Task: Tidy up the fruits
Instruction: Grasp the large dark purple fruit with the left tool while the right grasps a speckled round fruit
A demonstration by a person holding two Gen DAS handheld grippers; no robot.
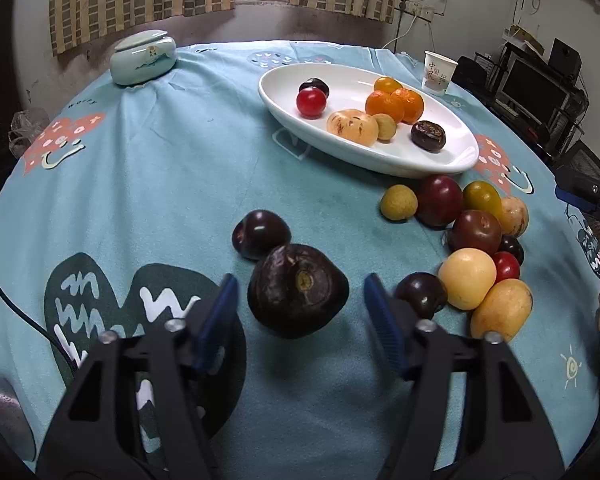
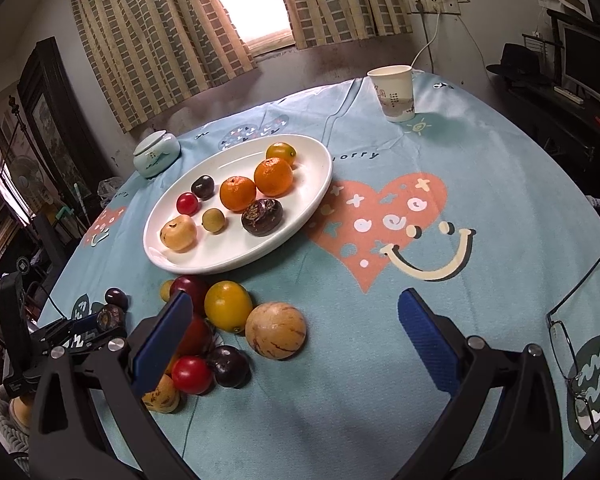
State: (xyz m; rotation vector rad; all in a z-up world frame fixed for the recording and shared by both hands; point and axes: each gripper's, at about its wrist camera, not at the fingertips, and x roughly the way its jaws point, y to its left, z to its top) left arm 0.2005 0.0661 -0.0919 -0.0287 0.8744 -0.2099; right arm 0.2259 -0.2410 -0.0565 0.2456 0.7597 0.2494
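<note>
A white oval plate [image 1: 452, 160] [image 2: 320, 192] holds several fruits, among them two oranges [image 1: 384, 106] [image 2: 238, 193] and a red tomato [image 1: 311, 103] [image 2: 187, 203]. A heap of loose fruit [image 1: 476, 232] [image 2: 228, 306] lies on the cloth in front of the plate. My left gripper [image 1: 298, 296] is open, its jaws on either side of a large dark purple fruit [image 1: 297, 296] [image 2: 109, 317] that rests on the cloth. A smaller dark plum [image 1: 260, 233] lies just behind it. My right gripper [image 2: 292, 328] is open and empty, low over the cloth, with the heap at its left finger.
A pale green lidded jar [image 1: 144, 62] [image 2: 156, 154] stands at the far left. A paper cup [image 1: 439, 73] [image 2: 394, 92] stands at the far right. Eyeglasses [image 2: 572, 344] lie at the right edge. The round table [image 1: 180, 160] wears a blue patterned cloth.
</note>
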